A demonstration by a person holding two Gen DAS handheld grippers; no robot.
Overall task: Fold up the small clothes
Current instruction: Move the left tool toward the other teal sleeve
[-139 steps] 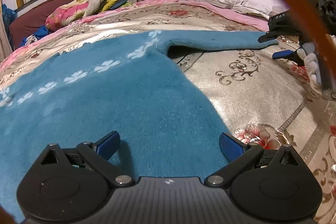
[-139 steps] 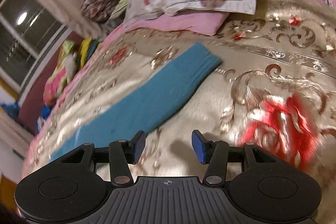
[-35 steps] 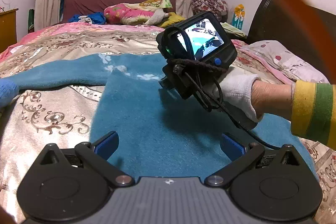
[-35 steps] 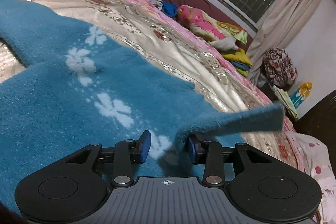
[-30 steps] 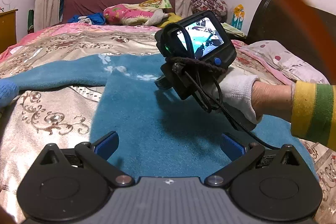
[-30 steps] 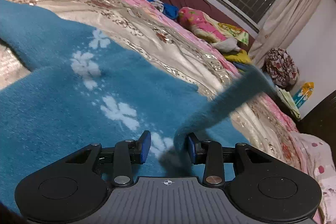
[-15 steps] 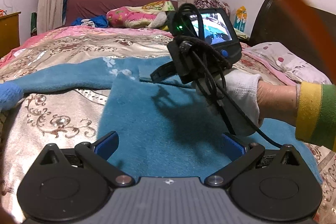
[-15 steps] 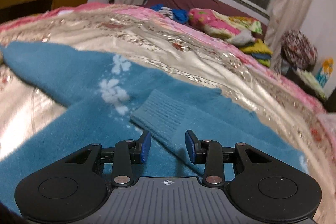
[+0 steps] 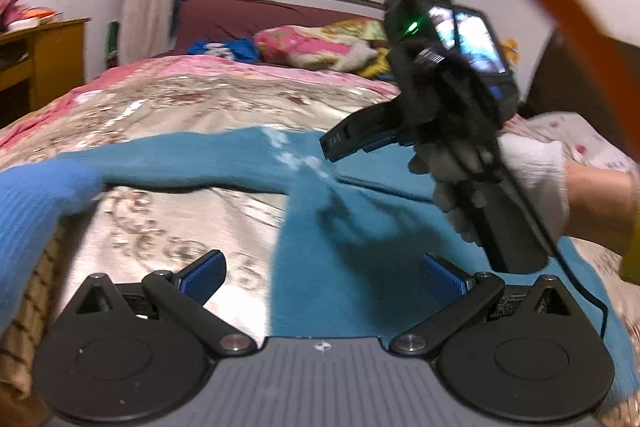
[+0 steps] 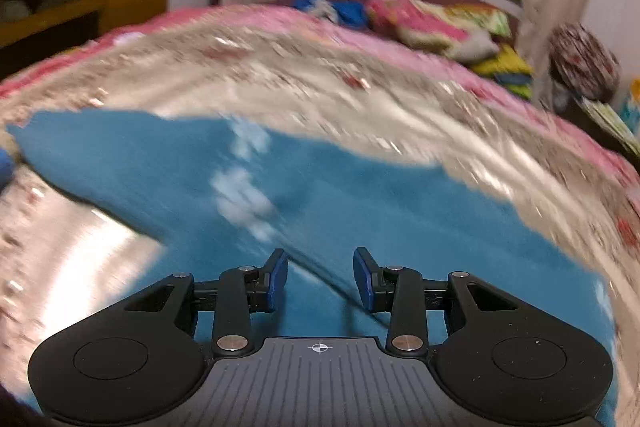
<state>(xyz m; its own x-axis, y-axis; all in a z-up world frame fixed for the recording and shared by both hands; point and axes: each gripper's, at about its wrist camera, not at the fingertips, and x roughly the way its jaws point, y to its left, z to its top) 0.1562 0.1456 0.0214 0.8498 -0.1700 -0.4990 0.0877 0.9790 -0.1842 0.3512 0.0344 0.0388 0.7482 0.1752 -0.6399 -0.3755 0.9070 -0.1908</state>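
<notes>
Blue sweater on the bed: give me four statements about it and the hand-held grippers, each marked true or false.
1. The right hand-held gripper is clamped on a sleeve. False: its jaws are apart and hold nothing.
2. The blue sweater has white flower marks. True.
3. The left hand-held gripper is open. True.
4. The sweater lies on a bare wooden floor. False: it lies on a patterned bedspread.

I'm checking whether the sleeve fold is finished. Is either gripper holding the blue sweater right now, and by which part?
Nothing is held. The right gripper and the left gripper are both open above the blue sweater, with no cloth between their fingers.
</notes>
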